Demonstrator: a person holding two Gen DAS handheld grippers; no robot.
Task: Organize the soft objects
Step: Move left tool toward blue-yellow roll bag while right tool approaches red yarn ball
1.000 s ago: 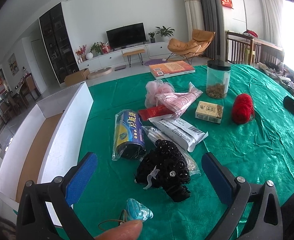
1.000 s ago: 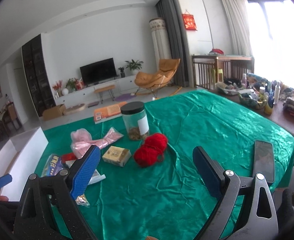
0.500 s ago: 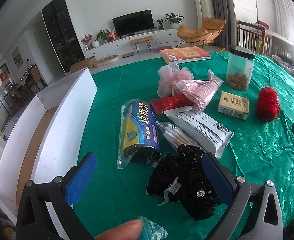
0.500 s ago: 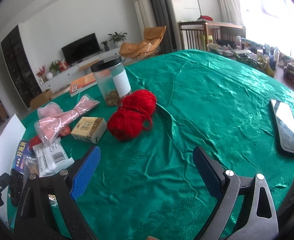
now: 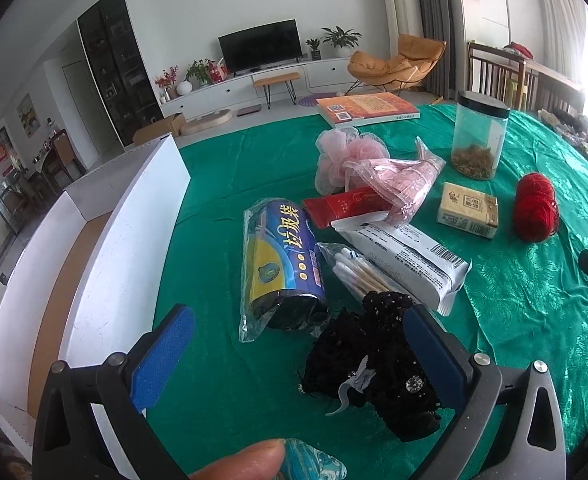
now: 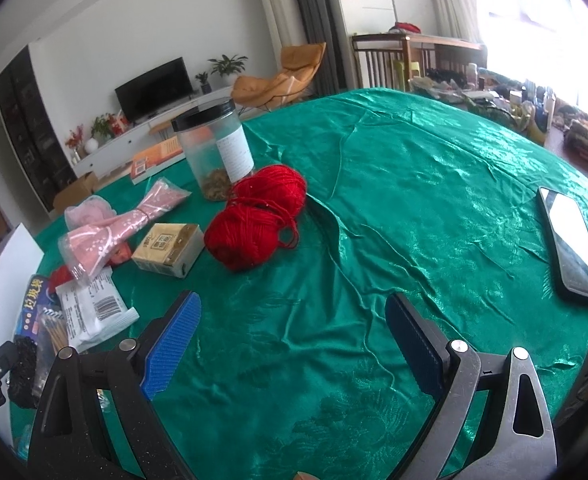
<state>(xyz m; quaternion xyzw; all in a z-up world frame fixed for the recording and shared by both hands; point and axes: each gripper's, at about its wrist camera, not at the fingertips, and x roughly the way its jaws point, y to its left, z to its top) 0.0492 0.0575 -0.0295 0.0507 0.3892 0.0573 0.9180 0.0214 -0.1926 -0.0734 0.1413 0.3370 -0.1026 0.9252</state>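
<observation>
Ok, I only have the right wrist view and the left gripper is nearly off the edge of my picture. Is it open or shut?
Observer: Open. The left gripper has its fingers spread and grips nothing; the black lacy bundle lies on the cloth by its right finger.
Operator: I see just a white panel on that side. What is it?
Observer: One wall of a white box, open at the top, with a brown floor inside.
Operator: Anything closer to the camera than the bundle?
Observer: A small blue patterned packet at the bottom edge, next to a fingertip.
</observation>
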